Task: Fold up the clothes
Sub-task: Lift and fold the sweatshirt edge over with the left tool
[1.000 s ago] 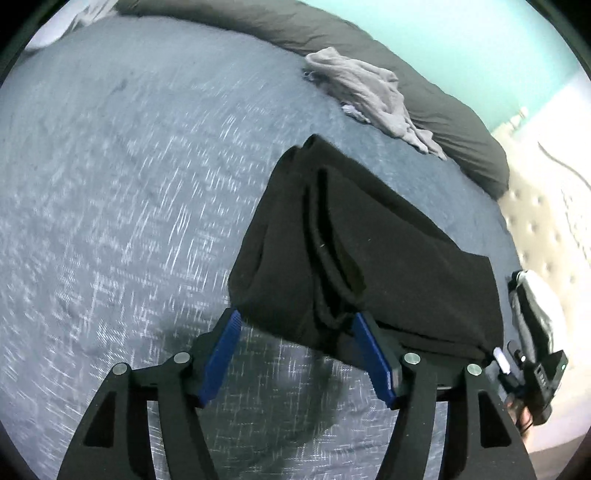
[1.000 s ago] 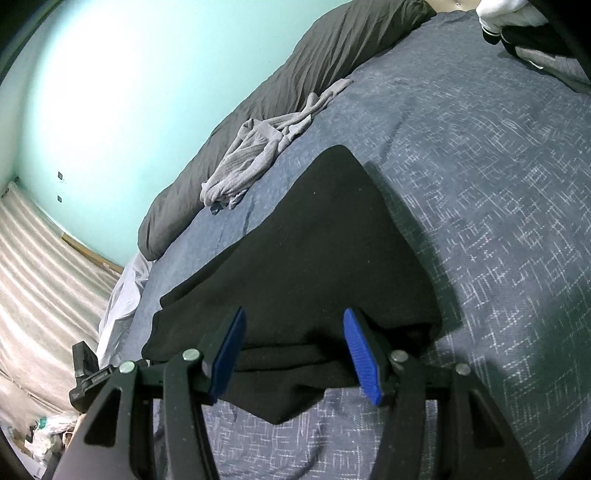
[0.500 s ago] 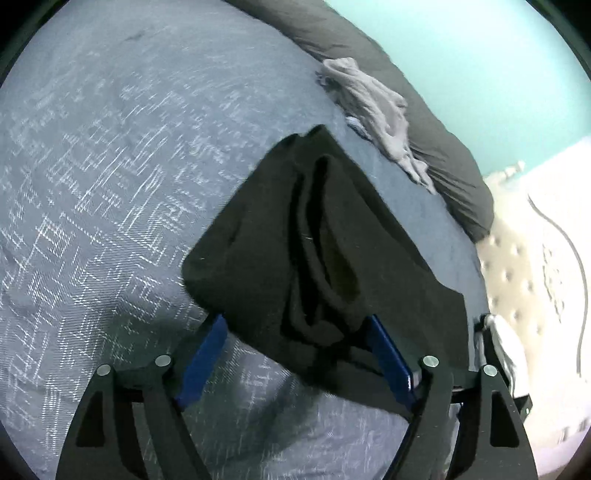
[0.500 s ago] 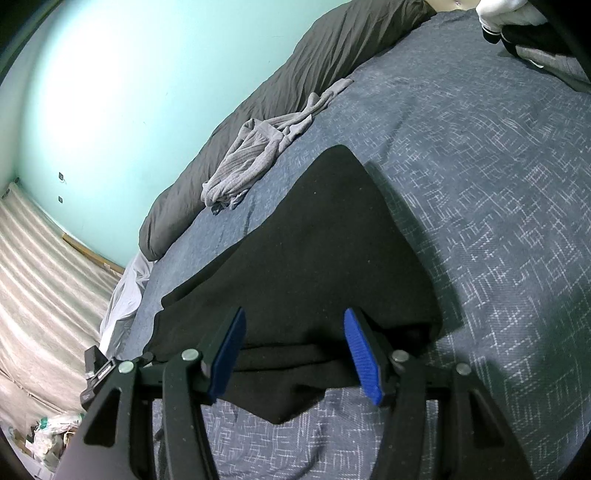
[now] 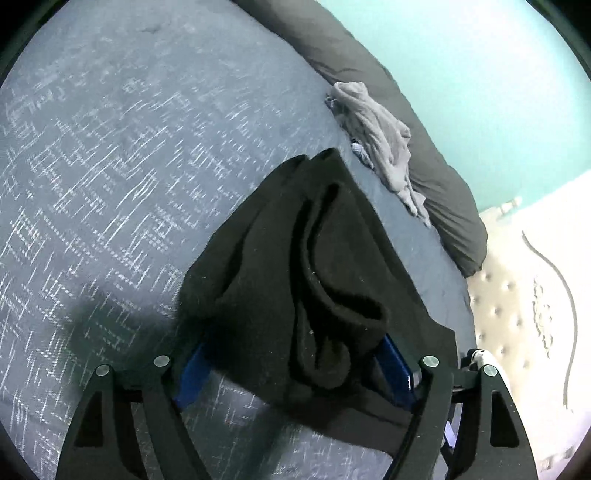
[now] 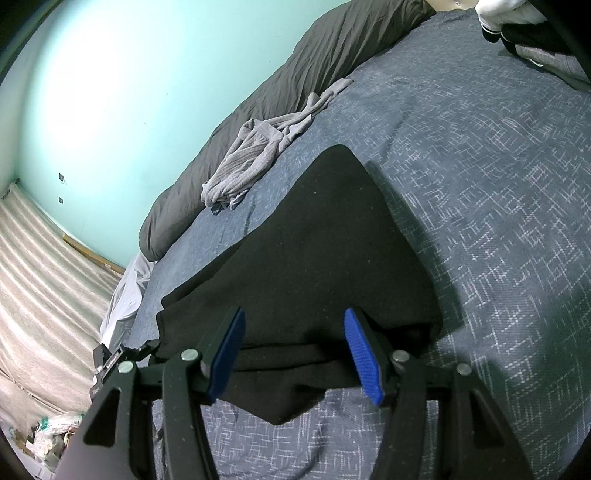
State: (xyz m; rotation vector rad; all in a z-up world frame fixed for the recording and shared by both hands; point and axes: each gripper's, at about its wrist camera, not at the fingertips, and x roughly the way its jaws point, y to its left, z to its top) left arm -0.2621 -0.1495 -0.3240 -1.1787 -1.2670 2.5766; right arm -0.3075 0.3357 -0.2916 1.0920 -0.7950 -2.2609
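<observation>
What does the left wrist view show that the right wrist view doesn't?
Only the left wrist view shows the thick rolled folds along the black garment's end and the cream tufted headboard. Only the right wrist view shows the garment's smooth flat top, the pile of clothes at the far corner and the striped surface beside the bed. Both show the black garment, the grey garment, the blue bedspread, the dark duvet and the teal wall.

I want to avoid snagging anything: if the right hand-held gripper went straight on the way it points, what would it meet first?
Most likely the black garment: its near edge already lies between the open fingers of the right hand-held gripper. Depth is unclear, so it might slide over the cloth.
</observation>
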